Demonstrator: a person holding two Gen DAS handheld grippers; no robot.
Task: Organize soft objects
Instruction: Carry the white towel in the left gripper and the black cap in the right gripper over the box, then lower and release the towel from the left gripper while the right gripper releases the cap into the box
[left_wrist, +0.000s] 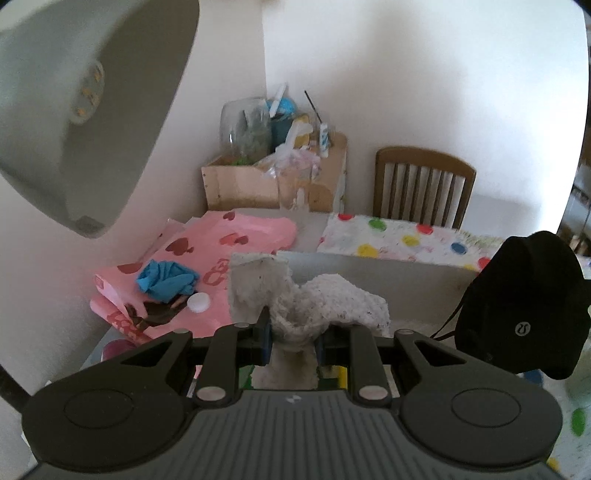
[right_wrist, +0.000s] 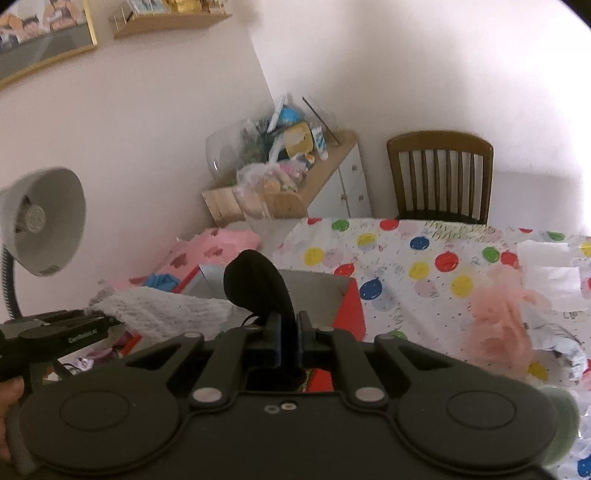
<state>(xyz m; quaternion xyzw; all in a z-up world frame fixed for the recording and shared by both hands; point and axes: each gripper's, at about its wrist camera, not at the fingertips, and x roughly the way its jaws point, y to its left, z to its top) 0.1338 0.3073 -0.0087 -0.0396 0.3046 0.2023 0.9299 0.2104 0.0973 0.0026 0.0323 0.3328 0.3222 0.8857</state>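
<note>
My left gripper (left_wrist: 293, 343) is shut on a white fluffy cloth (left_wrist: 314, 295) that bunches up between its blue pads. My right gripper (right_wrist: 290, 339) is shut on a black cap (right_wrist: 258, 284), which stands up from the jaws. In the left wrist view the same black cap (left_wrist: 524, 306) hangs at the right. Just beyond both grippers is an open box (right_wrist: 351, 306) with grey inner walls and red sides. The white cloth (right_wrist: 166, 310) lies over the box's left side in the right wrist view. A pink soft object (right_wrist: 498, 325) rests on the dotted tablecloth (right_wrist: 406, 258).
A grey desk lamp (left_wrist: 92, 110) looms close at the upper left. A pink bag (left_wrist: 229, 240) carries a blue cloth (left_wrist: 166, 278) and a white lid. A wooden crate of clutter (left_wrist: 273, 177) and a wooden chair (left_wrist: 424, 188) stand by the wall.
</note>
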